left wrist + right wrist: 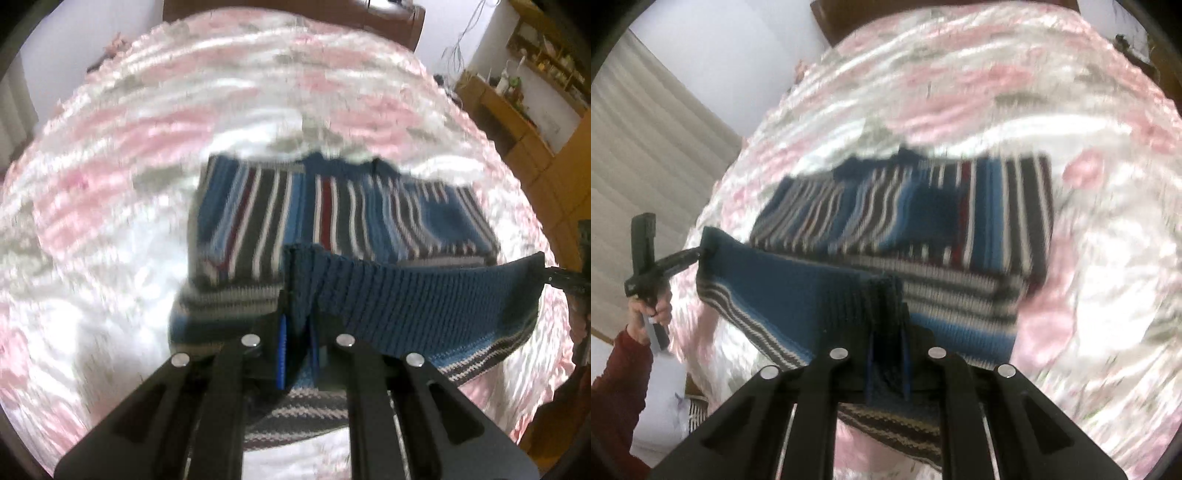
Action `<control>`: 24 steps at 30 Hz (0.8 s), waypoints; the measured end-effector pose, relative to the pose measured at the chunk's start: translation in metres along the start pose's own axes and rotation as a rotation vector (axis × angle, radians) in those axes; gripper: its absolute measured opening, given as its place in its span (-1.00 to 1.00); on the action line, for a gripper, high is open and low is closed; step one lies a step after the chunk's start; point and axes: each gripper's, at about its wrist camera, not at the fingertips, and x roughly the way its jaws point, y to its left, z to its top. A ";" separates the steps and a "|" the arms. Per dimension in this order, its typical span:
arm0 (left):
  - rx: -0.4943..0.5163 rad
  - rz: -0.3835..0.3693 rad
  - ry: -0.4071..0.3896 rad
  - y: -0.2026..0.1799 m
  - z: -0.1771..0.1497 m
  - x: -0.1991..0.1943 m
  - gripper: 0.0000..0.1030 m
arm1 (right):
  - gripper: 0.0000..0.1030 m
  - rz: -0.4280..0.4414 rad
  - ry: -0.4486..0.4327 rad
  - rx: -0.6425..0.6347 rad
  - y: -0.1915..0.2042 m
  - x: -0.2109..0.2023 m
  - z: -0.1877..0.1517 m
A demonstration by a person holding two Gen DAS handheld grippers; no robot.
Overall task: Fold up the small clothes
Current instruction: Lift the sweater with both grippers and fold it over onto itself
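I see a big bed (110,155) ahead of and below both hand-held grippers. It has a shiny cover with pink, white and grey shapes on it. The pictures are blurry, so small things are hard to make out.

On the bed lies a small knitted sweater (332,210) with blue, grey, white and dark red stripes. Most of it lies flat, just ahead of my two hand-held grippers. Its near edge, a plain blue ribbed band (424,291), is lifted off the bed and stretched between them.

My left hand-held gripper (297,332) is pressed together on one end of that blue band. The cloth sits right between its two fingers. In the right wrist view I see this same tool off to the left, held by a hand (652,314) with a dark red sleeve (617,387) behind it.

My right hand-held gripper (886,343) is also pressed together, and it pinches the other end of the band. In the left wrist view its black tip shows at the far right, touching the corner of the cloth.

Far off to the right of my left hand-held gripper there are wooden shelves (524,92) with little things on them, too small to tell.

To the left of my right hand-held gripper hangs a pale curtain (646,147).
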 end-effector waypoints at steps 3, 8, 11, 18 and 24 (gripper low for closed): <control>-0.004 0.017 -0.049 -0.002 0.030 0.003 -0.83 | -0.78 -0.019 -0.029 -0.004 0.000 -0.002 0.032; -0.009 0.050 -0.100 -0.005 0.078 0.023 -0.83 | -0.78 -0.066 -0.063 0.018 -0.010 0.009 0.087; -0.030 0.065 -0.111 -0.002 0.104 0.045 -0.83 | -0.78 -0.088 -0.088 0.044 -0.020 0.021 0.117; -0.041 0.102 -0.118 0.000 0.143 0.095 -0.83 | -0.78 -0.137 -0.096 0.098 -0.046 0.063 0.160; -0.036 0.157 -0.028 0.006 0.150 0.153 -0.83 | -0.78 -0.182 -0.064 0.129 -0.067 0.111 0.179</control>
